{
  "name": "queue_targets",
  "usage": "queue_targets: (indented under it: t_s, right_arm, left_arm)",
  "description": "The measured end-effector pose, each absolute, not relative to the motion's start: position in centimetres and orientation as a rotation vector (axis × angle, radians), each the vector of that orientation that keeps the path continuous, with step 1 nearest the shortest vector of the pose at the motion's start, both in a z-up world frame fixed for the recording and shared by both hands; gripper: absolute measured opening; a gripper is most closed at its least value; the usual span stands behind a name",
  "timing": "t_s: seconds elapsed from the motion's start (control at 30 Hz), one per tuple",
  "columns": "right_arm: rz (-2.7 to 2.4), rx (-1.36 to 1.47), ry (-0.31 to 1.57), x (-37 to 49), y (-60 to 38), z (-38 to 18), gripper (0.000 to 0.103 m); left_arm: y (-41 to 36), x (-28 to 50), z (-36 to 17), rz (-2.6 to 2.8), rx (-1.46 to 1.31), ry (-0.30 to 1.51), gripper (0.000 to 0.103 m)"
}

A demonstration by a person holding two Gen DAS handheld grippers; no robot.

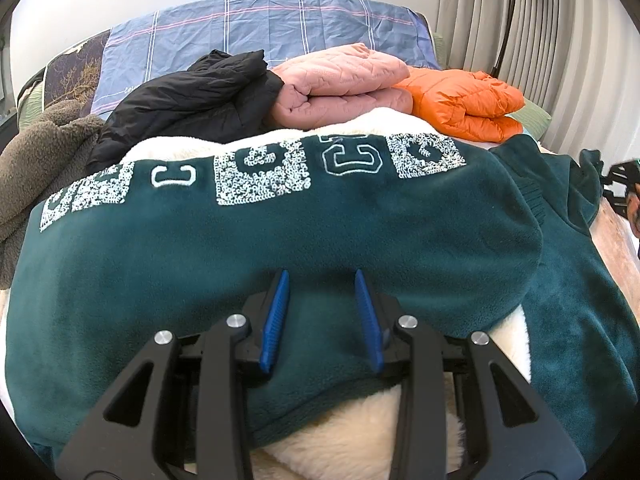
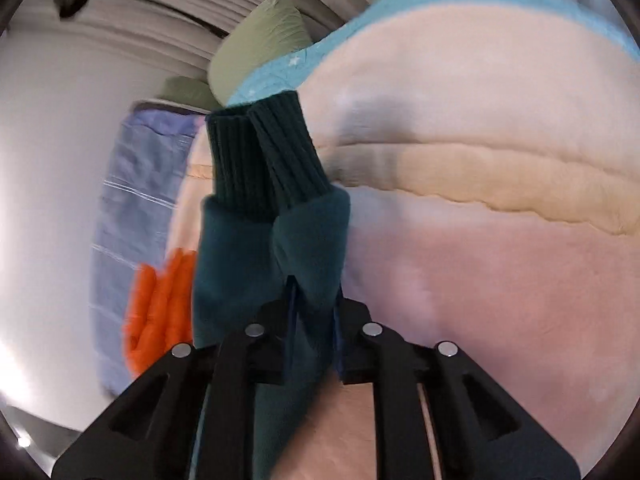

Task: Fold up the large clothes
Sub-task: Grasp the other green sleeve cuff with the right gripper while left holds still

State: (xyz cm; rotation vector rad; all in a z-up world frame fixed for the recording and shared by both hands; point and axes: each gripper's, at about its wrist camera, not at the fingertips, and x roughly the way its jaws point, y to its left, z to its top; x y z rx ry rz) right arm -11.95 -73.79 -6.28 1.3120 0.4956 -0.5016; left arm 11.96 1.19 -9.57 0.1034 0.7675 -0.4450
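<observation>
A dark green fleece sweatshirt with white sequin letters lies spread on a cream fluffy blanket on the bed. My left gripper is open, its blue fingers resting over the sweatshirt's near edge. My right gripper is shut on the sweatshirt's sleeve; the ribbed cuff sticks out beyond the fingers. The right gripper shows at the far right of the left wrist view, beside the sleeve's end.
Folded black, pink and orange jackets lie behind the sweatshirt. A brown fleece lies at the left. A blue checked sheet covers the bed's far end. Curtains and a black lamp stand at the right.
</observation>
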Motion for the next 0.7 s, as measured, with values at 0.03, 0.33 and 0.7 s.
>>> queue_targets:
  t_s: [0.03, 0.33, 0.7]
  right_arm:
    - [-0.503, 1.315, 0.483, -12.6, -73.9, -6.0, 0.019]
    - [-0.628, 1.029, 0.607, -8.1, -71.3, -0.6, 0.062]
    - [-0.733, 0.901, 0.644, -6.0, -71.2, -3.5, 0.008]
  left_arm:
    - [1.2, 12.0, -9.6, -0.445, 0.103, 0.768, 0.035]
    - [1.2, 12.0, -9.6, -0.446, 0.102, 0.767, 0.036]
    - [1.2, 12.0, -9.6, -0.448, 0.100, 0.768, 0.036]
